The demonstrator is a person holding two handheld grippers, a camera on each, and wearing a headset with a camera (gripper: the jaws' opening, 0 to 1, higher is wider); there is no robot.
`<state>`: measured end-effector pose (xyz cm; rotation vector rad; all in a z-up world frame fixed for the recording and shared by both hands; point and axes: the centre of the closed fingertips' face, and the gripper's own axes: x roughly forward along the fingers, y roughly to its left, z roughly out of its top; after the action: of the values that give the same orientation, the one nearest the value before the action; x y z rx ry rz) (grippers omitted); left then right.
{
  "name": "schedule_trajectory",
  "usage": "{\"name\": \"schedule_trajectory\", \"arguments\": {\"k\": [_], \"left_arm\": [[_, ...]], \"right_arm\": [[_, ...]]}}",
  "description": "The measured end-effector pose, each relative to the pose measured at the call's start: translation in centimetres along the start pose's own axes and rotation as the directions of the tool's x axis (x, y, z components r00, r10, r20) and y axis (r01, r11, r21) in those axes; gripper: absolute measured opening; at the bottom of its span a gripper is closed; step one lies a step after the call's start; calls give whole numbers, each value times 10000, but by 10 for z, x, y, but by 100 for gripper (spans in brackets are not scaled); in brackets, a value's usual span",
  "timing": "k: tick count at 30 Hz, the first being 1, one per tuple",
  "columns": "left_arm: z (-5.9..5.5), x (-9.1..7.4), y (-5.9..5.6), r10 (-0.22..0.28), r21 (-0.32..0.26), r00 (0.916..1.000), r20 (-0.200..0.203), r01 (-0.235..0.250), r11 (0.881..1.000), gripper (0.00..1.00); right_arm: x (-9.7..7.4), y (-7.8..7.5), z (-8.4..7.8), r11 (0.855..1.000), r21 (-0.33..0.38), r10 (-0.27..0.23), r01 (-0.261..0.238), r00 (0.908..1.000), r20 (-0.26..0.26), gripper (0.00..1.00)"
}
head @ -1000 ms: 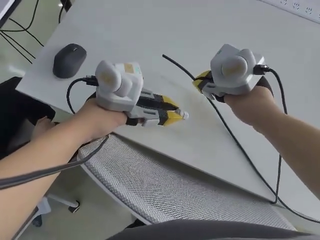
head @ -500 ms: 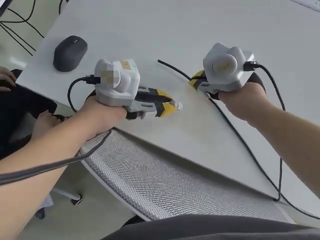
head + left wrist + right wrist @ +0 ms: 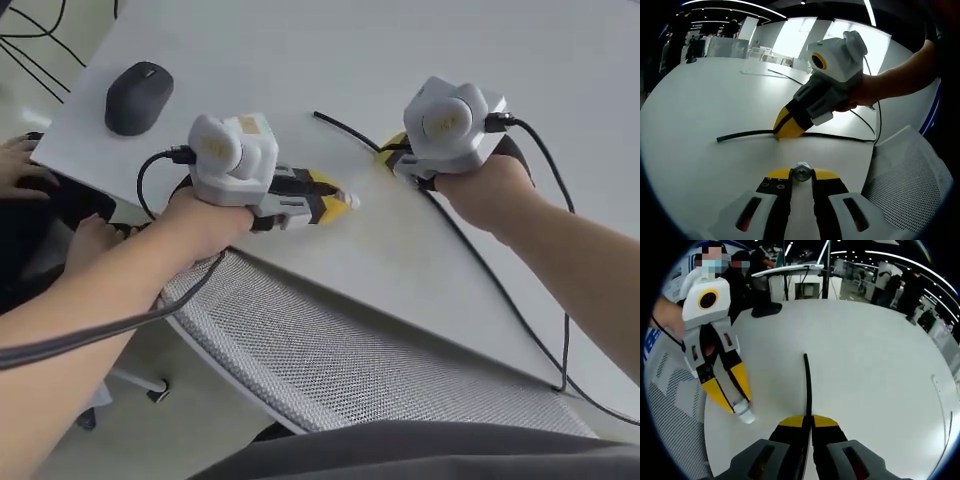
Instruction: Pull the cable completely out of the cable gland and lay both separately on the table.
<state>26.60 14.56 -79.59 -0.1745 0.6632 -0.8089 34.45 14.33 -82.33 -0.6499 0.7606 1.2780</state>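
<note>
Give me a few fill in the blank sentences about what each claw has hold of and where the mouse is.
The left claw is shut on the small pale ___.
The right claw is shut on a thin black ___.
The computer mouse on the table lies nearer the ___ claw.
Missing words: cable gland; cable; left.

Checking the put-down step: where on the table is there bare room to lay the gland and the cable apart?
The table is bare beyond the free end of the cable, from the mouse across to the far side. It is crowded near the front edge, where the left gripper with the gland and the right gripper sit close.
</note>
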Motion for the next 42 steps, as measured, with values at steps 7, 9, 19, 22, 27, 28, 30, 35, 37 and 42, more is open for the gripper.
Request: {"name": "schedule_trajectory", "arguments": {"k": [7, 9, 19, 22, 27, 28, 30, 35, 37, 42], "left_arm": [[-4, 0, 4, 195, 90, 9996, -182, -194, 9998, 16], [-6, 0, 3, 204, 197, 9994, -272, -199, 9996, 16], [-11, 2, 2, 322, 1079, 9962, -811, -234, 9939, 16], [-11, 2, 2, 381, 1328, 9952, -901, -259, 9908, 16], [-12, 1, 2, 470, 1688, 9933, -1056, -286, 9852, 16], [-12, 1, 2, 486, 1710, 9931, -1069, -298, 9848, 16], [-11, 1, 3, 526, 1747, 9928, -1074, -333, 9841, 16], [-8, -1, 4, 588, 1668, 9940, -923, -428, 9851, 19], [-8, -1, 4, 578, 1632, 9940, -929, -421, 9857, 20], [-9, 0, 4, 583, 1610, 9937, -955, -424, 9860, 20]], "right_arm": [[1, -1, -1, 10000, 20, 34, -34, 10000, 57, 0], [1, -1, -1, 10000, 33, 35, -35, 10000, 59, 0], [5, -2, -1, 9998, -173, -56, 54, 9999, -124, 0], [3, 0, -1, 9998, -207, -82, 79, 9999, -145, 0], [3, 0, -1, 9997, -207, -115, 112, 9998, -170, 0], [3, 1, 0, 9999, -107, -110, 109, 9998, -140, 1], [3, -1, -1, 9997, -120, -199, 197, 9997, -166, 3], [-3, -2, 3, 9994, -28, -339, 339, 9994, -41, 5], [-6, -2, 3, 9992, -30, -411, 410, 9992, -23, 6], [-19, -4, 8, 9981, 130, -606, 603, 9980, 191, 12]]}}
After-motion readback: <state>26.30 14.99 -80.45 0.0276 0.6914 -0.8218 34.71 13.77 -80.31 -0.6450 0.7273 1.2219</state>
